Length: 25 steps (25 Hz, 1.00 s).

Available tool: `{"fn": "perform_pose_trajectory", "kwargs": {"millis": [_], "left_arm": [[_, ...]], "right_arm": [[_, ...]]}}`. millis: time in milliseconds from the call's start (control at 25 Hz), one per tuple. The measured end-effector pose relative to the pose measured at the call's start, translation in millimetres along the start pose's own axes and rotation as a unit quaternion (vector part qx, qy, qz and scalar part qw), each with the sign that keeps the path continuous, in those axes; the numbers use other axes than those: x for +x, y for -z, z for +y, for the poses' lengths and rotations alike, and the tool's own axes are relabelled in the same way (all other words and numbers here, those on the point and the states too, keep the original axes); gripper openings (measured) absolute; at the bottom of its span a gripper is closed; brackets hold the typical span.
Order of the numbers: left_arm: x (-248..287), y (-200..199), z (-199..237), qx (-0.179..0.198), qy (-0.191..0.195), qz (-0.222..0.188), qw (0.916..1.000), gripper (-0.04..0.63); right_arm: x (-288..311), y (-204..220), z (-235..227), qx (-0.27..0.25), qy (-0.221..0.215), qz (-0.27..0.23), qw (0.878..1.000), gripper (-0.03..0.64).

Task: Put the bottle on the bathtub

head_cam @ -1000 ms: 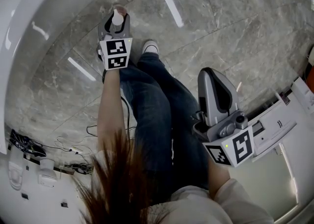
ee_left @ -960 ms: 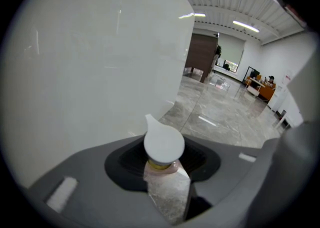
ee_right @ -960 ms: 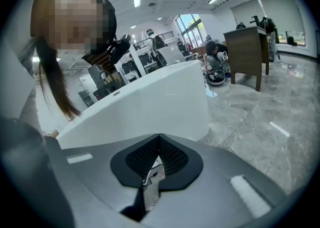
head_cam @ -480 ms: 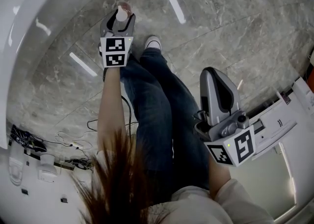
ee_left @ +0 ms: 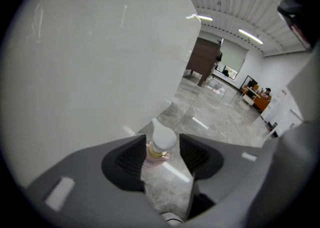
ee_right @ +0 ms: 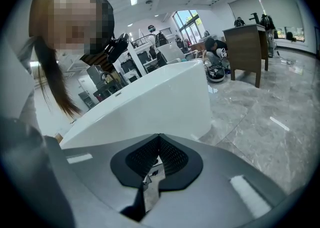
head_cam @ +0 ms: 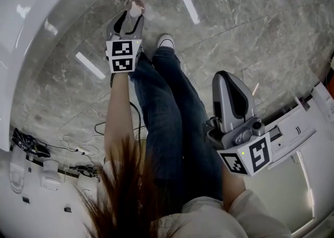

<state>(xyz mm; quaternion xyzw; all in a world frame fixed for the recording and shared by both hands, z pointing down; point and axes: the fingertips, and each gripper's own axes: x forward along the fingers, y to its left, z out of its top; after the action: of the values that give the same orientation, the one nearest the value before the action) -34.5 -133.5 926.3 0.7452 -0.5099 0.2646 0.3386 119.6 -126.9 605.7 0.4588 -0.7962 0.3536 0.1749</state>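
The bottle [head_cam: 136,7] stands upright on the marble floor [head_cam: 235,18], just beside the outer wall of the white bathtub [head_cam: 31,18]. It is small, with a white cap and pale yellowish liquid inside.

The left gripper [head_cam: 130,16] points down at it from above. In the left gripper view the bottle [ee_left: 160,141] sits between the two dark pads of the left gripper [ee_left: 163,149]. Its jaws have just been opening and now stand wide, released, with a gap showing on the right side of the cap. The left pad is very close to the bottle, but I cannot tell whether it touches. The bathtub [ee_left: 90,62] fills the left of that view.

The right gripper [head_cam: 229,81] hangs well apart from the bottle, beside the person's legs [head_cam: 172,122]. In the right gripper view the right gripper [ee_right: 159,138] is clenched, its pads meeting with nothing between them, and the bathtub [ee_right: 150,102] lies beyond it.
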Motion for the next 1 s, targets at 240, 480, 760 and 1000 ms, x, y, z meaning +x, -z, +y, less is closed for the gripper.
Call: {"fn": "perform_pose_trajectory", "kwargs": {"millis": [240, 480, 760, 1000], "left_arm": [[-25, -19, 0, -0.005, -0.002, -0.013, 0.9999, 0.183], [-53, -43, -14, -0.007, -0.004, -0.03, 0.9995, 0.099], [-87, -81, -26, 0.01, -0.002, -0.049, 0.9987, 0.049], [-107, -119, -25, 0.01, -0.014, -0.081, 0.9966, 0.049]], "right_arm": [[-8, -9, 18, 0.003, -0.008, 0.004, 1.0, 0.0], [-22, -19, 32, 0.01, -0.016, 0.005, 1.0, 0.0], [-33, -40, 46, 0.013, -0.038, -0.01, 0.999, 0.0], [-45, -51, 47, 0.008, -0.046, -0.012, 0.999, 0.0]]}}
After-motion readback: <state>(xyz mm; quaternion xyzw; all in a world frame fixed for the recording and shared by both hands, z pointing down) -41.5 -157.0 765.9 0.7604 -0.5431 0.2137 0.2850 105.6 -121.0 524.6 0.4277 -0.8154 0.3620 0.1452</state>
